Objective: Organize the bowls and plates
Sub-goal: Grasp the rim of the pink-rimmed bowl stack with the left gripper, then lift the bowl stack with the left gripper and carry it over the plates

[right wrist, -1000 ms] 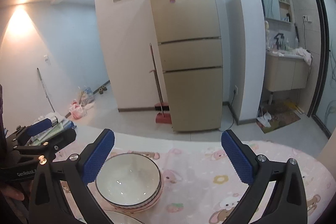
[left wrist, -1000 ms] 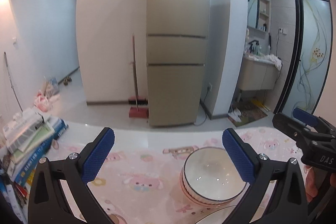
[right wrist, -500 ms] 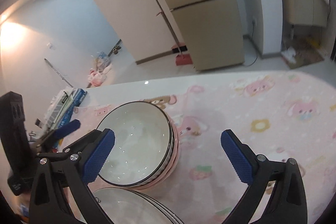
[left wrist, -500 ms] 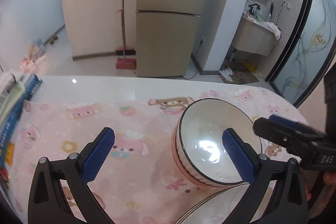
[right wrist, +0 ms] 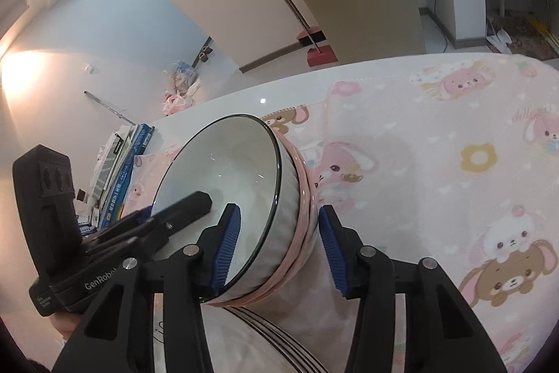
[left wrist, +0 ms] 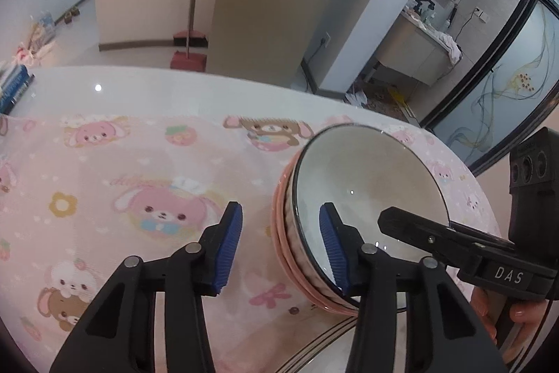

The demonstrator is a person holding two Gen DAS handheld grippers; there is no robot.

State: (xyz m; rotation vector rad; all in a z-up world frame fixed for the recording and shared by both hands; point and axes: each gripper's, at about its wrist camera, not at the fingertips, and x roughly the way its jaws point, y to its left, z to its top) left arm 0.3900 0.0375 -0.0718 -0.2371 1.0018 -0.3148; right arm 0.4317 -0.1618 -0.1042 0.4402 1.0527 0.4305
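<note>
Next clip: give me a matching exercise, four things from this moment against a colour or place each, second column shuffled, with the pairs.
Things:
1. bowl stack
2. tablecloth
3. dustpan
4. plate

Descriptions:
A. red, on the floor by the fridge
B. pink, printed with cartoon animals
C. at the near edge, in front of the bowls
D. straddled at the rim by the left tongs and the right tongs, both closing

Pairs: 1-D, 2-B, 3-A, 4-C
</note>
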